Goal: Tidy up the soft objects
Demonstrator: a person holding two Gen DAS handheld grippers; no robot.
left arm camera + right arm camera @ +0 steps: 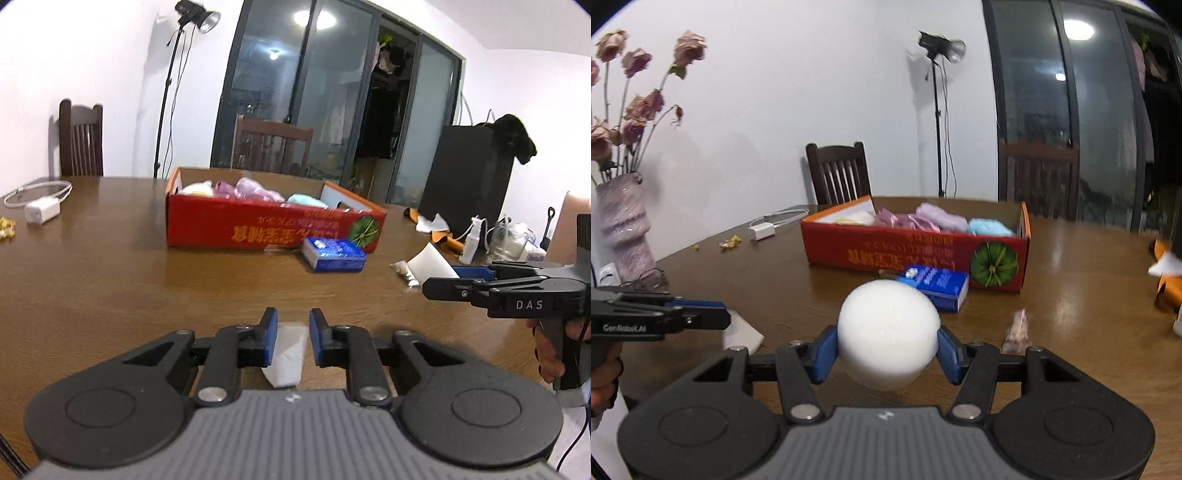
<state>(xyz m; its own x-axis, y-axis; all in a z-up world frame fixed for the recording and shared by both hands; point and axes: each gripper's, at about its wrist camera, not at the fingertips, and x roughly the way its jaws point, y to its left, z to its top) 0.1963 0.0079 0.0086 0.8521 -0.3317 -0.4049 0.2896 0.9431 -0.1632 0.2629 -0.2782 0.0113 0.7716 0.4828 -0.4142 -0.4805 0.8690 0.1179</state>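
Left wrist cam first, going left to right: a white charger (42, 211) with its cable sits at the far left of the brown table (110, 277). Mid-table is the red box (258, 229), already holding pastel fluffy stuff: yellowish, pink, lilac and a teal one. A blue packet (334, 254) lies right up against the box's near wall. My left claw (293, 325) is clenched on a white wedge (288, 354), with a blue pad against each side of it. Whether the wedge is foam or tissue, I honestly can't tell.

Over on the right wrist cam, a pinkish vase (624, 221) of dried roses stands at the far left edge. My right claw (886, 332) is squeezing a round white foam piece (886, 325) and holding it above the table. The blue packet sits directly between that foam and the box, so it's kind of in the way. A small crinkly wrapper (1015, 332) is on the table just right of my fingers, too blurry to read.
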